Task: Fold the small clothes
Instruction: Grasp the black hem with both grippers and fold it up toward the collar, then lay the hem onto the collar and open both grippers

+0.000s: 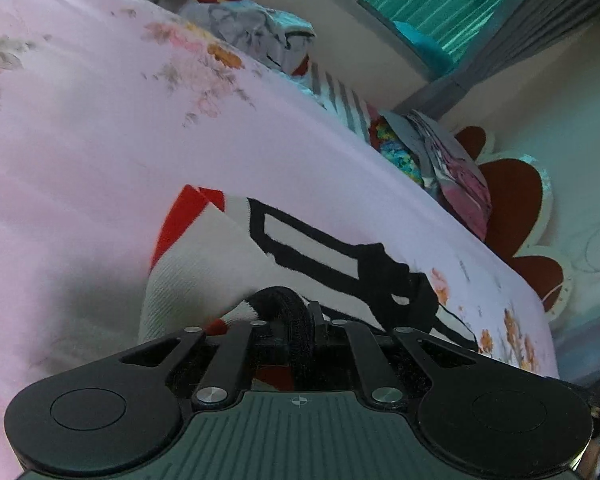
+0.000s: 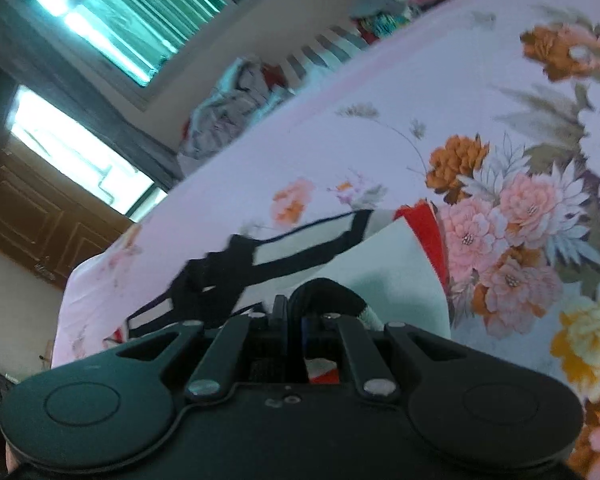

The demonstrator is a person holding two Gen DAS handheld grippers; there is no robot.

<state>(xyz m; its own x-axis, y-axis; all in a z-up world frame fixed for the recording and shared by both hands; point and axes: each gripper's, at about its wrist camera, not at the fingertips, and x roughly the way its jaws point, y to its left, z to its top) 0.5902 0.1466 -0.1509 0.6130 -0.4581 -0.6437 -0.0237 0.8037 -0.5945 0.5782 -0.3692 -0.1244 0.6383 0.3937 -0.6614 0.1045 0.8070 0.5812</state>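
A small white garment (image 1: 220, 260) with black trim and red patches lies on the pink floral bedsheet (image 1: 100, 140). My left gripper (image 1: 300, 320) is shut on its black-edged hem, which bunches between the jaws. The same garment (image 2: 380, 264) shows in the right wrist view, and my right gripper (image 2: 296, 316) is shut on another part of its black-trimmed edge. Both grippers sit low over the sheet (image 2: 460, 100). The fingertips are hidden by the cloth.
A row of crumpled clothes (image 1: 260, 32) lies along the bed's far edge by the wall, with more (image 1: 440, 160) near a red headboard (image 1: 516, 200). The pile also shows in the right wrist view (image 2: 236, 108). A green-shuttered window (image 2: 140, 12) and a wooden door (image 2: 28, 220) stand beyond.
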